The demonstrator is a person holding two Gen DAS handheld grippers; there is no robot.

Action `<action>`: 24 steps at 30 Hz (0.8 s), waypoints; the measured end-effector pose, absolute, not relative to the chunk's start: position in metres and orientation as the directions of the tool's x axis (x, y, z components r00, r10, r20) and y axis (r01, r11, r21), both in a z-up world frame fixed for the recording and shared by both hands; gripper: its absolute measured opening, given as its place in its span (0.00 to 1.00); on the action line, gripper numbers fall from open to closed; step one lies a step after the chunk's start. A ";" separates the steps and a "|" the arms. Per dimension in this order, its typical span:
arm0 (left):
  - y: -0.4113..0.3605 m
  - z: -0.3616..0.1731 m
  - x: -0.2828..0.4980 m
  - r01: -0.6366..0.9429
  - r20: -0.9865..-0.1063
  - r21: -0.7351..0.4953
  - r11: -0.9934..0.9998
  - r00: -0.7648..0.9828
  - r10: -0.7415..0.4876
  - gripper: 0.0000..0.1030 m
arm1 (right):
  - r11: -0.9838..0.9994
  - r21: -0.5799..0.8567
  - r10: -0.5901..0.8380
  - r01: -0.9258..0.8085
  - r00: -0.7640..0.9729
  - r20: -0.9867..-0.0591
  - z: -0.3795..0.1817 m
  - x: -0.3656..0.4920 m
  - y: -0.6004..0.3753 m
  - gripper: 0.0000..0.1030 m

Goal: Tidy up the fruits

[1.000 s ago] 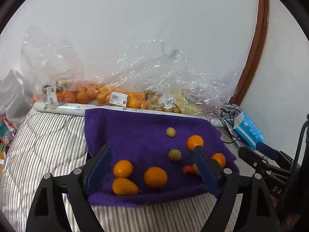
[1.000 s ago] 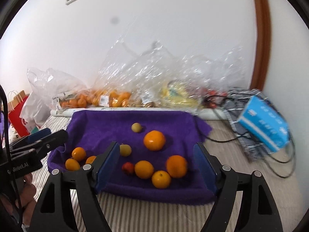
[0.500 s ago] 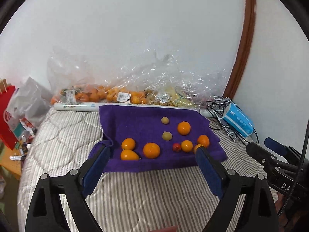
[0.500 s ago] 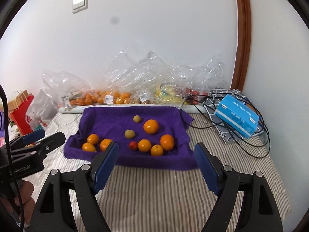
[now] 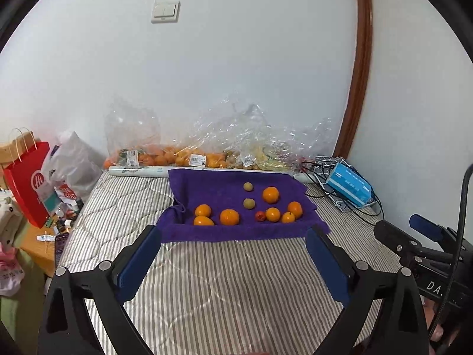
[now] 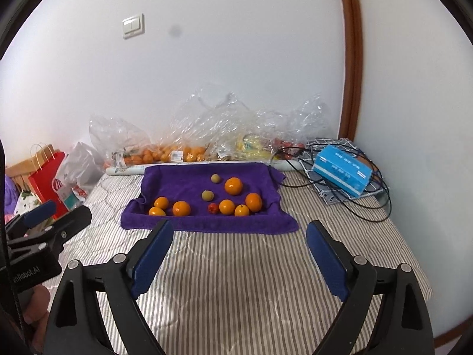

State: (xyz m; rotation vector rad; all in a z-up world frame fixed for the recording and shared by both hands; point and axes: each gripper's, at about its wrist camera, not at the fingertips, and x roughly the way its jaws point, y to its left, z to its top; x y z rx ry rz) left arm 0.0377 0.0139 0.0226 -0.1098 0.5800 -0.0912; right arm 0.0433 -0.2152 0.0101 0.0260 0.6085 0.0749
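Fruits scattered on a purple towel point(image 5: 236, 232) at centre frame in both wrist views, spread on a striped quilt point(image 5: 224, 281). Three orange ones bunched at the towel's lower left point(image 5: 229, 216); a second bunch at lower right, with a small red fruit point(image 5: 260, 215) touching an orange one point(image 5: 272, 214); one larger orange point(image 5: 270, 194) apart above them; two small greenish-yellow fruits point(image 5: 249, 203) near the middle, one above the other. Looks like grouping by kind, with the red one and the two greenish ones probably unsorted. Towel's left edge turned up in a fold, likely keeping round fruit from rolling off onto the quilt. Behind the towel, along the wall in the upper middle, clear plastic bags point(image 5: 165, 156) full of more oranges, probably the supply. Blue box point(image 6: 341, 170) on tangled cables at right; red paper bag point(image 5: 28, 183) at far left. Left gripper point(image 5: 233, 259) at the bottom of its own view, well short of the towel, jaws opening wide, nothing between the blue pads. Right gripper point(image 6: 239, 250) likewise low in its frame, jaws opening, empty, over bare quilt. Both aimed at the towel from a distance, seemingly between picks, with a full view for choosing the next fruit.
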 end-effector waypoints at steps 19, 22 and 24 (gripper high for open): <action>-0.010 0.043 -0.009 0.075 -0.503 -0.073 0.994 0.858 -0.102 0.96 | 0.998 0.024 0.063 -0.060 0.842 -0.535 0.027 -0.007 -0.227 1.00; -0.011 0.043 -0.010 0.071 -0.501 -0.066 0.995 0.860 -0.095 0.96 | 0.998 0.024 0.059 -0.055 0.844 -0.533 0.026 -0.008 -0.227 1.00; -0.011 0.043 -0.010 0.071 -0.503 -0.068 0.995 0.859 -0.096 0.96 | 0.998 0.021 0.057 -0.053 0.843 -0.535 0.026 -0.008 -0.228 1.00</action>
